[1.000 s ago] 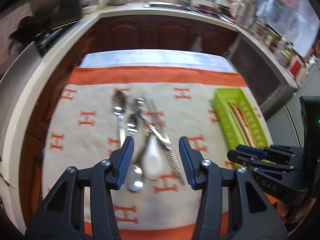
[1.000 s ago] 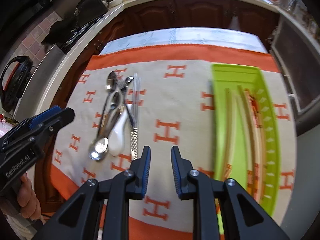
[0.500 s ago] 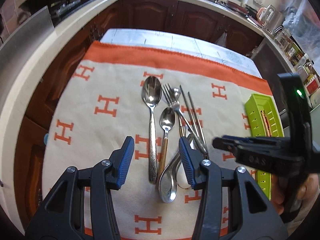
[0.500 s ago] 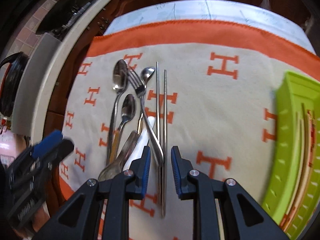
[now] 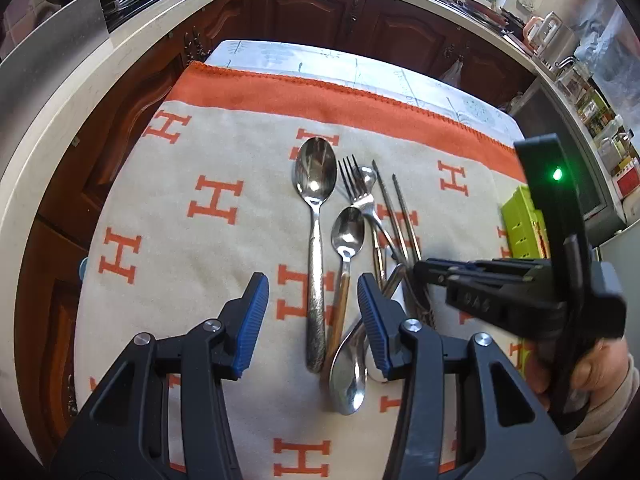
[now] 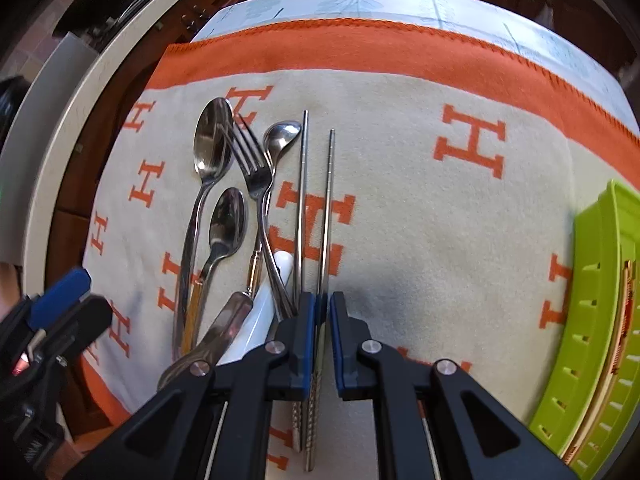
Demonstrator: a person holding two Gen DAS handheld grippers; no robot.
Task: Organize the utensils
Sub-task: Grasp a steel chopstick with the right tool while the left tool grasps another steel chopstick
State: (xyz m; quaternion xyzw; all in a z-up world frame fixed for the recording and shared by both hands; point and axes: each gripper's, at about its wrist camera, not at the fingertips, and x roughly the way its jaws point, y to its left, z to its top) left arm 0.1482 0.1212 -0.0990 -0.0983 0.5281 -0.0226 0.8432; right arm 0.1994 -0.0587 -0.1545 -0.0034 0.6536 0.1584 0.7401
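Observation:
Several metal utensils lie in a bunch on the H-patterned cloth [image 5: 216, 200]: a large spoon [image 5: 316, 176], a small spoon [image 5: 348, 232], a fork [image 6: 252, 160], a white ceramic spoon [image 6: 264, 300] and two metal chopsticks [image 6: 328, 200]. My left gripper [image 5: 312, 304] is open, low over the handles of the two spoons, which show between its fingers. My right gripper [image 6: 322, 312] has its pads drawn in on the right-hand chopstick. The other chopstick runs under its left finger. In the left wrist view, the right gripper [image 5: 420, 272] sits at the right of the bunch.
A green slotted tray [image 6: 600, 280] holding wooden chopsticks stands at the cloth's right edge, partly hidden in the left wrist view by the right gripper's body. Bare cloth lies between the utensils and the tray. Kitchen counters [image 5: 60, 92] and dark cabinets surround the table.
Both grippers have dropped and moved in on the utensil bunch. The right gripper's fingers have narrowed from a wide gap to a slit around one chopstick. The left stays open.

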